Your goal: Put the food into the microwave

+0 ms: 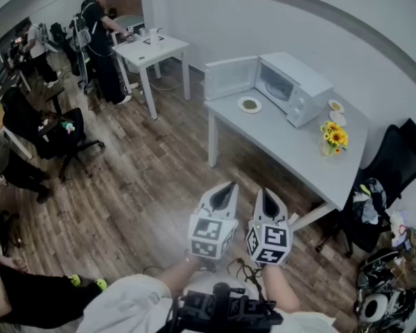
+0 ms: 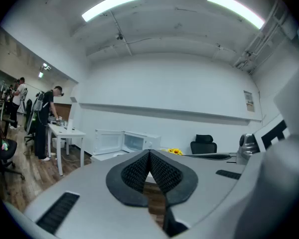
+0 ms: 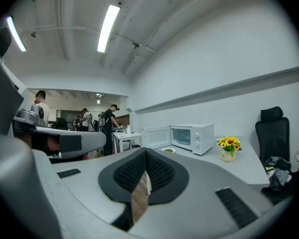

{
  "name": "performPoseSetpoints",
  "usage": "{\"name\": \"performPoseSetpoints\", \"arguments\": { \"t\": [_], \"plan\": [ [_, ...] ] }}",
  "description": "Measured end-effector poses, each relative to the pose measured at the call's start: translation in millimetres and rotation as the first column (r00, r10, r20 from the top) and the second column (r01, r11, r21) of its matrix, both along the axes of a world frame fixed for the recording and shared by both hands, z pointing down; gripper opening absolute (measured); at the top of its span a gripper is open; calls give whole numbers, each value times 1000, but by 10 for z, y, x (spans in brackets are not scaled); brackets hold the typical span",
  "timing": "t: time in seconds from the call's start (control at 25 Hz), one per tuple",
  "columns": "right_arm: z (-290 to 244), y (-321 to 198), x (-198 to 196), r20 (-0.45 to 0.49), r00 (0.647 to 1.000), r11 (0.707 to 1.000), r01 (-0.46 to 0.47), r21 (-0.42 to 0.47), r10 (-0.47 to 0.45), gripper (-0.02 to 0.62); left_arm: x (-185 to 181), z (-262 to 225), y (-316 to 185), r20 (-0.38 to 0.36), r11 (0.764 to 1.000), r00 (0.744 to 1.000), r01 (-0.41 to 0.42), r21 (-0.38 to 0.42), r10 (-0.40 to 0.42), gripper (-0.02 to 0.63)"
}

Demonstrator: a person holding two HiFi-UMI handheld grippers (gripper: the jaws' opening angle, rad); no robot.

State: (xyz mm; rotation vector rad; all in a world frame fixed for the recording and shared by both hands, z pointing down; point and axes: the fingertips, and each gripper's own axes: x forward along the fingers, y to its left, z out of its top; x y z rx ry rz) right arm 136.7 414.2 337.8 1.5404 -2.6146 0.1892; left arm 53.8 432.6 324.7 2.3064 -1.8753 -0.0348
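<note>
A white microwave [image 1: 291,87] stands on a white table [image 1: 291,144] with its door [image 1: 230,77] swung open to the left. A plate of food [image 1: 249,104] lies on the table in front of the open door. The microwave [image 3: 192,137] and the plate [image 3: 169,150] also show in the right gripper view, and the microwave [image 2: 125,142] shows far off in the left gripper view. My left gripper [image 1: 227,189] and right gripper [image 1: 269,198] hang side by side over the wooden floor, well short of the table. Both are shut and hold nothing.
A vase of yellow flowers [image 1: 333,138] and two small dishes [image 1: 337,112] sit on the table right of the microwave. A black chair [image 1: 385,179] stands at the table's right end. A second white table [image 1: 151,50] with a person [image 1: 102,40] is at the back left.
</note>
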Motion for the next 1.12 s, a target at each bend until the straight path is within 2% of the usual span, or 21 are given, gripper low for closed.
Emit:
{"name": "performPoseSetpoints", "arguments": {
  "t": [0.36,0.8,1.12],
  "plan": [
    [26,-107,-15,9,1000,1000,-1,-14,1,21,-31,10,-126,-7,1000,1000,0,-4,0,9],
    [44,-285,-258,56,997,998,-58,-16,59,23,-350,59,-310,-5,1000,1000,-24,-14,24,9],
    [150,-380,-388,51,994,995,-91,-42,94,23,-519,102,-449,-3,999,999,-41,-32,41,9]
  ]
}}
